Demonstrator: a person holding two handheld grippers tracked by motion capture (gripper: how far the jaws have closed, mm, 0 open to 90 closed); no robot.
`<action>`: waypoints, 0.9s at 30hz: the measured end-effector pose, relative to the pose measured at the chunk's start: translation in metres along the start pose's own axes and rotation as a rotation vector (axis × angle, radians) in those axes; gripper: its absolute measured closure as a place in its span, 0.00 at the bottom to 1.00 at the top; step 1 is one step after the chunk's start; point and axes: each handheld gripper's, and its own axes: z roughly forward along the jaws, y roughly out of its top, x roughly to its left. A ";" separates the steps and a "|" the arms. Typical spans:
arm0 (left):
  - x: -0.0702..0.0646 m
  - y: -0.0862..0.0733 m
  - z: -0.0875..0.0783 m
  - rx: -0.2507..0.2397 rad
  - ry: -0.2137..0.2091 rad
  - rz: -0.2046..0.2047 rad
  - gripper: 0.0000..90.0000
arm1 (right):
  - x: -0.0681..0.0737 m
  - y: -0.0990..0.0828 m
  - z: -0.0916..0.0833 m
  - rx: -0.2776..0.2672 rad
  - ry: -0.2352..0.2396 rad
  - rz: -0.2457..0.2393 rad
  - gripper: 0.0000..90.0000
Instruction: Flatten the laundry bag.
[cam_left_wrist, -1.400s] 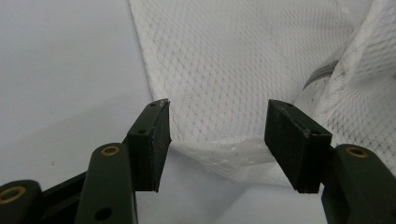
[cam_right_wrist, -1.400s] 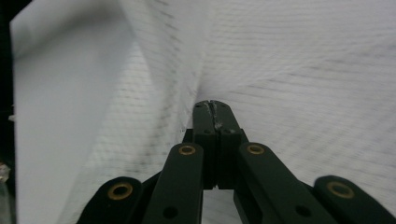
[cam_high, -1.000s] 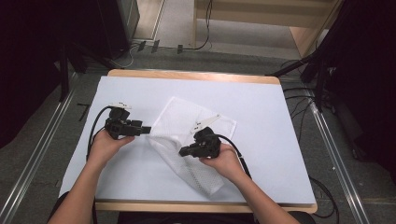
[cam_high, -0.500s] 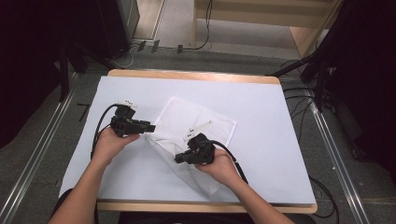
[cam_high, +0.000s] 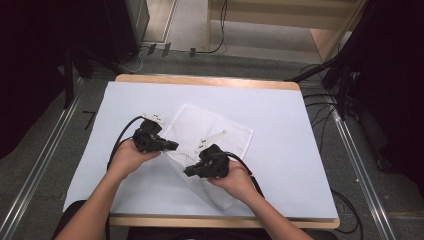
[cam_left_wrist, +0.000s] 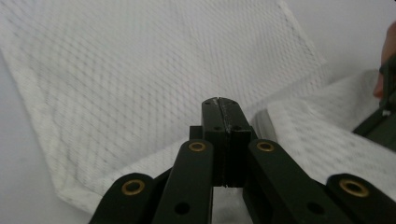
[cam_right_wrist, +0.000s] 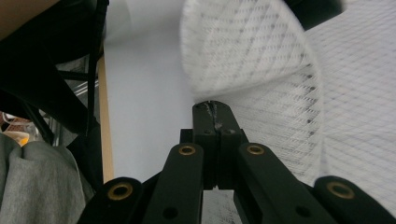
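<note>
A white mesh cloth (cam_high: 215, 127) lies on the white-covered table (cam_high: 300, 150), with its near part folded and lifted. My left gripper (cam_high: 173, 146) is at the cloth's left edge. Its jaws have just been closing. In the left gripper view, the left gripper (cam_left_wrist: 219, 100) stands shut, pinching the edge of the mesh cloth (cam_left_wrist: 140, 70). My right gripper (cam_high: 187, 173) sits just right of it, nearer the front. In the right gripper view, the right gripper (cam_right_wrist: 211, 106) is shut on the mesh cloth (cam_right_wrist: 261, 56), which curls up from the tips.
The table's wooden rim (cam_high: 200, 80) shows at the back, and the wooden front edge (cam_right_wrist: 106, 116) is in the right gripper view. Black cables (cam_high: 325, 107) lie on the floor at the right. Dark equipment (cam_high: 115, 30) stands at the back left.
My left gripper has moved right to the cloth's left edge and its jaws have come together. The right gripper has drawn its fold of cloth toward the front left.
</note>
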 end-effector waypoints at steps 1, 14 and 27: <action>0.000 -0.002 0.000 0.001 -0.001 -0.005 1.00 | 0.000 0.001 -0.003 -0.005 -0.003 -0.002 1.00; 0.006 -0.025 -0.011 0.025 -0.038 -0.027 1.00 | -0.037 -0.012 -0.028 -0.034 -0.101 0.071 1.00; 0.011 -0.034 -0.014 0.023 -0.043 -0.057 1.00 | -0.058 -0.029 -0.003 0.044 -0.071 0.126 1.00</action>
